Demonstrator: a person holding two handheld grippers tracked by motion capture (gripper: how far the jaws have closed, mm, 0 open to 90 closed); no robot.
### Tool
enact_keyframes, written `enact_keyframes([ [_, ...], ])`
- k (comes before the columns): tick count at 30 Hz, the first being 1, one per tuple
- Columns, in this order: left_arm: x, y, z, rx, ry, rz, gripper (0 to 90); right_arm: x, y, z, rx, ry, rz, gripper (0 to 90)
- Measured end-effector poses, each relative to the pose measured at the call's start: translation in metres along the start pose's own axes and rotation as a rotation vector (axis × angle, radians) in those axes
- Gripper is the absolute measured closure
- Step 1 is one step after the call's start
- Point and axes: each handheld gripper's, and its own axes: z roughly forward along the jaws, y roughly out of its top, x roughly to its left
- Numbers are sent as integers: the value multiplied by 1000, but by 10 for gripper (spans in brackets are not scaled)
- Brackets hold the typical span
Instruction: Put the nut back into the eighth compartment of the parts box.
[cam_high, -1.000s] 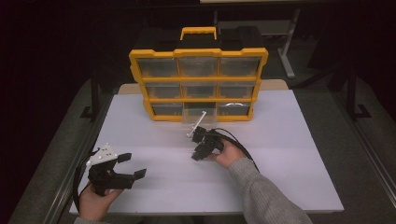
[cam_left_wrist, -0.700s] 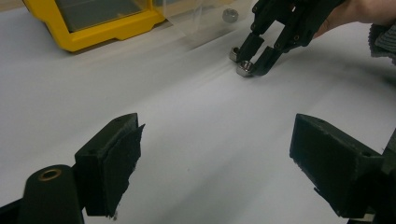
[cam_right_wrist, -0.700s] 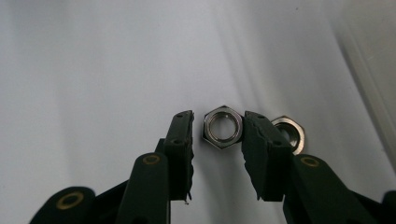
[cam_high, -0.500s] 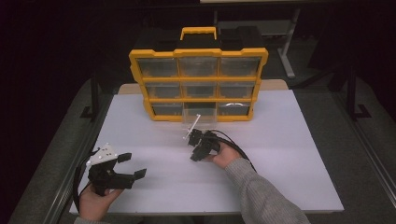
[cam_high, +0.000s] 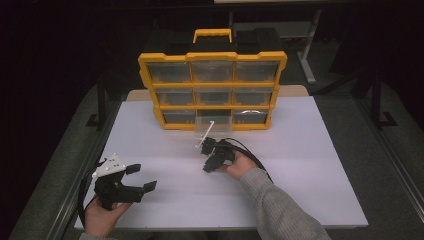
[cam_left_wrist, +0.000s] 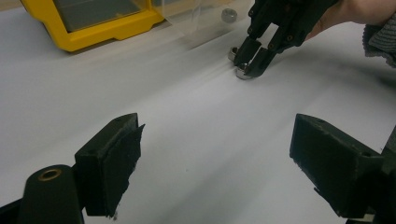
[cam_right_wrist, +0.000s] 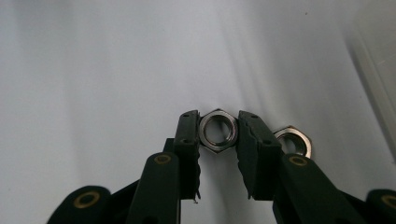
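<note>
My right gripper is shut on a steel hex nut, one jaw on each side of it, low over the white table. A second hex nut lies just beside the right-hand jaw. From the left gripper view, the right gripper holds the nut at the table surface, with the second nut behind it. My left gripper stands open and holds nothing at the table's near left. In the high view the right gripper is mid-table, in front of the organizer.
A yellow drawer organizer stands upright at the back of the white table. Its bottom middle clear drawer is pulled out, and another nut shows inside it. Dark floor surrounds the table.
My right gripper has drifted slightly left and toward the person. The left gripper has stayed where it was, still open.
</note>
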Motion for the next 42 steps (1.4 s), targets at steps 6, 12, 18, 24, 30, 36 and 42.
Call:
enact_keyframes([
  [6, 0, 0, 0, 1, 0, -1, 161, -2, 0, -5, -21, 34, 6, 691],
  [12, 0, 0, -1, -3, 1, -6, 161, 0, 3, -19, -43, 45, -6, 691],
  [18, 0, 0, -1, 6, 3, 2, 161, 0, 7, -35, -70, 59, -11, 691],
  [24, -1, 0, -1, 2, 3, 1, 161, -1, 8, -47, -87, 64, -10, 691],
  [30, -1, 1, -1, 2, 2, -2, 161, -3, 12, -62, -109, 61, -8, 691],
  [36, -1, 1, -1, 2, 2, -4, 161, -5, 17, -74, -121, 53, -8, 691],
  [42, -1, 1, -2, -1, 2, -5, 161, -7, 26, -92, -147, 48, -15, 691],
])
